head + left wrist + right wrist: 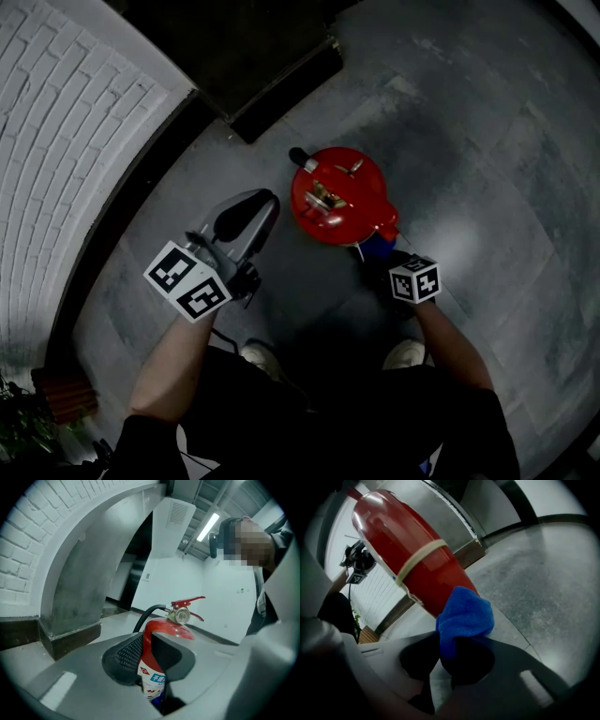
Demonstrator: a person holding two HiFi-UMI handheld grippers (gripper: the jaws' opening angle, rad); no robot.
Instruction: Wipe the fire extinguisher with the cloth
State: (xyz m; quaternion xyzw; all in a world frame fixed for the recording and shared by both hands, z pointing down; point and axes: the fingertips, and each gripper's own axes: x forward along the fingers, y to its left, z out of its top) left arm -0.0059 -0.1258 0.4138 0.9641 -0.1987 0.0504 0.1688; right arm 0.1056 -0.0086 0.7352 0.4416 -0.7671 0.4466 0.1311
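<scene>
A red fire extinguisher [337,192] stands upright on the grey floor, with its black hose and gauge on top. My right gripper [384,253] is shut on a blue cloth [379,246] low against the near right side of the cylinder. In the right gripper view the cloth [466,616] bulges out of the jaws and touches the red body [412,550] below its pale band. My left gripper [255,208] hovers just left of the extinguisher, apart from it. Its jaws stand slightly apart with nothing in them, and the extinguisher [161,630] shows through the gap.
A white brick wall [66,122] with a dark skirting curves along the left. A dark doorway [253,56] lies behind the extinguisher. A plant [23,427] and a wooden box sit at the bottom left. My shoes [405,353] stand close behind the grippers.
</scene>
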